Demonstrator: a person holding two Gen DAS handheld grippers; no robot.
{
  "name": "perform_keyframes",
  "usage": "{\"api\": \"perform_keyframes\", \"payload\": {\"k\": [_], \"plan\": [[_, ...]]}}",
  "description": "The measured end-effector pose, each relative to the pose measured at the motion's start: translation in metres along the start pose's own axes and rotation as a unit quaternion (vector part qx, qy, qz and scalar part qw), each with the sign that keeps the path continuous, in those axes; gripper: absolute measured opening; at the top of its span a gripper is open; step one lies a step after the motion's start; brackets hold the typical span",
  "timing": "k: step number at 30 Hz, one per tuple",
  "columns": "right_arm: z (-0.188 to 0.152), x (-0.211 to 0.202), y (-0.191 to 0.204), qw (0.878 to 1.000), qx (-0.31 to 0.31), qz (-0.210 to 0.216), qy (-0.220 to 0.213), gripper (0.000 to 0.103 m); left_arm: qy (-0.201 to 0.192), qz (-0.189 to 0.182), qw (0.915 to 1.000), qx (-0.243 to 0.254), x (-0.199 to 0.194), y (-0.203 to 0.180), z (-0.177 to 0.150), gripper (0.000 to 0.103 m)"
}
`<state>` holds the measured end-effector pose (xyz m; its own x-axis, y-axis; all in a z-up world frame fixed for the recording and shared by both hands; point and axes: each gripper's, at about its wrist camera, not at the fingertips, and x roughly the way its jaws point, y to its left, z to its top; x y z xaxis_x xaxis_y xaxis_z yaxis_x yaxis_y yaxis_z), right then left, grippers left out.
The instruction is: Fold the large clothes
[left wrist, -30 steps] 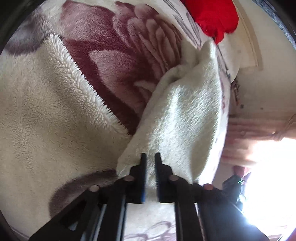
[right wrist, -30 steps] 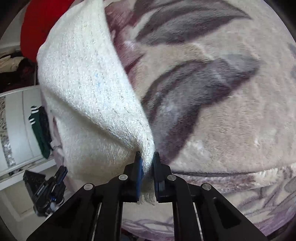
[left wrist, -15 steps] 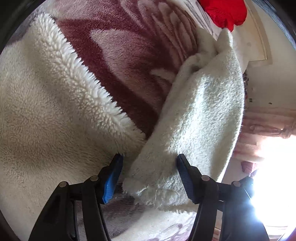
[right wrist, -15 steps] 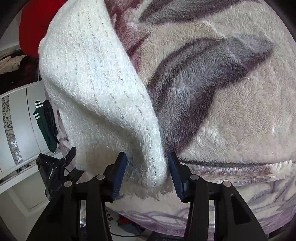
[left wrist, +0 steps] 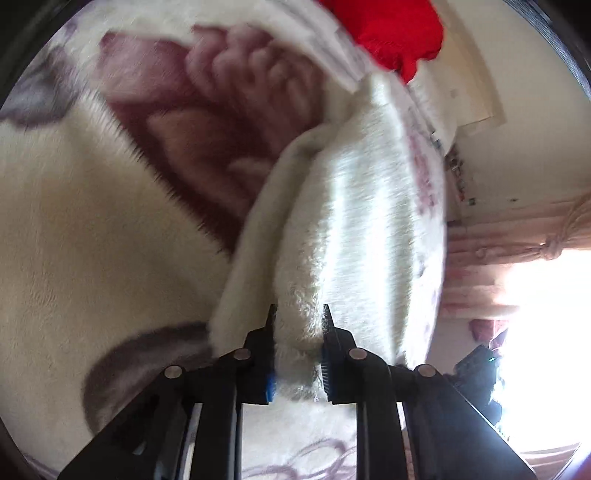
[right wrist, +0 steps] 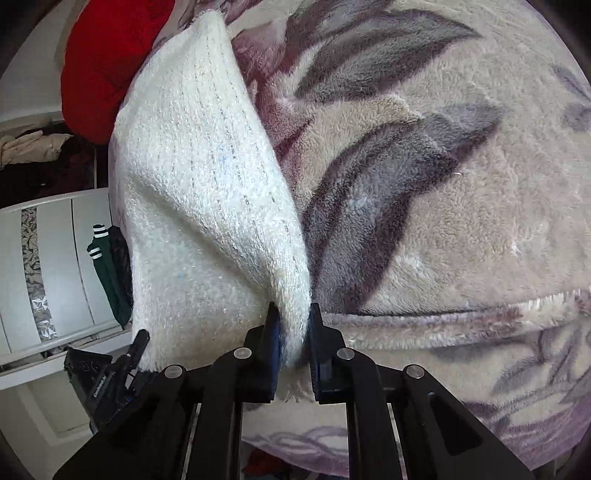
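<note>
A fluffy white knit garment (left wrist: 354, 229) lies bunched on a floral fleece blanket (left wrist: 92, 229). My left gripper (left wrist: 298, 317) is shut on a thick fold of the garment's near edge, the fabric bulging between the jaws. In the right wrist view the same white garment (right wrist: 199, 192) rises as a raised fold, and my right gripper (right wrist: 293, 314) is shut on its near corner above the blanket (right wrist: 461, 206).
A red garment (left wrist: 391, 33) lies at the far end of the bed, also in the right wrist view (right wrist: 107, 62). A white cabinet (right wrist: 44, 273) with a green garment (right wrist: 110, 273) stands at the left. A bright window (left wrist: 539, 332) is at the right.
Both grippers were shut on the garment, opened wide half a second ago, and have now shut again on thicker folds of it. The left view is blurred by motion.
</note>
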<state>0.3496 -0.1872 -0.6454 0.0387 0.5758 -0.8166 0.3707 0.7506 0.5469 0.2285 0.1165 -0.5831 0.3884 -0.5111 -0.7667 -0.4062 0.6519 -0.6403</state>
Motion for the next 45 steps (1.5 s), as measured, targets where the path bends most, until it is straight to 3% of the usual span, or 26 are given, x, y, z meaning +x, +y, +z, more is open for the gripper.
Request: {"api": "perform_keyframes", "payload": {"k": [2,4,6,11,12,13,17,18,20,21,23,24,26,29,34,37,39,40,42,45], "plan": [[0.002,0.010,-0.012,0.999,0.010,-0.026,0.016,0.012,0.021,0.021,0.9994,-0.015,0.024,0.021,-0.006,0.016],[0.004,0.030,-0.023,0.998,0.015,-0.040,0.047,0.013,0.030,0.015,0.9988,-0.036,0.035,0.032,-0.005,0.016],[0.011,0.031,-0.021,0.998,0.011,-0.038,0.058,0.015,0.020,0.009,0.9995,-0.022,0.030,0.027,0.000,0.016],[0.029,0.000,0.020,0.997,-0.057,-0.056,0.019,0.019,0.034,0.003,0.9993,-0.017,0.019,0.019,0.003,0.022],[0.035,-0.004,0.032,0.996,-0.067,-0.058,0.010,0.031,0.035,0.002,0.9991,-0.024,0.016,0.019,0.003,0.028],[0.040,-0.007,0.039,0.996,-0.068,-0.050,0.007,0.043,0.035,0.006,0.9989,-0.029,0.013,0.021,0.005,0.031],[0.078,-0.002,0.095,0.996,-0.087,0.014,0.000,0.045,0.004,0.008,0.9994,-0.034,-0.005,0.016,0.008,0.038],[0.091,0.004,0.118,0.993,-0.114,0.003,-0.013,0.045,-0.009,0.017,0.9995,-0.025,-0.008,0.013,0.010,0.040],[0.116,0.024,0.159,0.987,-0.158,-0.035,-0.027,0.032,-0.025,0.047,0.9986,-0.004,-0.006,0.008,0.015,0.040],[0.130,0.040,0.180,0.982,-0.182,-0.049,-0.025,0.024,-0.034,0.074,0.9966,0.011,-0.005,0.007,0.019,0.040],[0.154,0.085,0.214,0.965,-0.232,-0.119,-0.003,0.021,-0.055,0.134,0.9888,0.035,-0.003,0.012,0.024,0.040],[0.162,0.106,0.222,0.959,-0.245,-0.144,0.015,0.021,-0.070,0.169,0.9824,0.041,0.000,0.018,0.026,0.040],[0.173,0.152,0.223,0.946,-0.253,-0.191,0.067,0.020,-0.082,0.201,0.9752,0.043,0.009,0.033,0.031,0.040],[0.182,0.170,0.222,0.942,-0.251,-0.205,0.082,0.019,-0.054,0.243,0.9680,0.029,0.034,0.066,0.038,0.040],[0.174,0.124,0.240,0.941,-0.274,-0.187,0.072,0.019,-0.068,0.212,0.9743,0.038,0.044,0.078,0.041,0.055],[0.169,0.071,0.236,0.952,-0.267,-0.150,0.028,0.019,-0.085,0.193,0.9768,0.035,0.046,0.084,0.036,0.060],[0.169,0.043,0.225,0.962,-0.242,-0.124,0.009,0.018,-0.062,0.198,0.9775,0.038,0.044,0.080,0.042,0.061],[0.172,0.031,0.218,0.967,-0.225,-0.116,0.000,0.015,-0.038,0.212,0.9756,0.039,0.042,0.074,0.049,0.061],[0.180,0.015,0.207,0.975,-0.202,-0.094,-0.011,0.015,-0.041,0.236,0.9700,0.043,0.029,0.054,0.063,0.059],[0.196,0.013,0.204,0.975,-0.197,-0.100,-0.014,0.015,-0.078,0.206,0.9724,0.077,0.003,-0.011,0.103,0.059]]}}
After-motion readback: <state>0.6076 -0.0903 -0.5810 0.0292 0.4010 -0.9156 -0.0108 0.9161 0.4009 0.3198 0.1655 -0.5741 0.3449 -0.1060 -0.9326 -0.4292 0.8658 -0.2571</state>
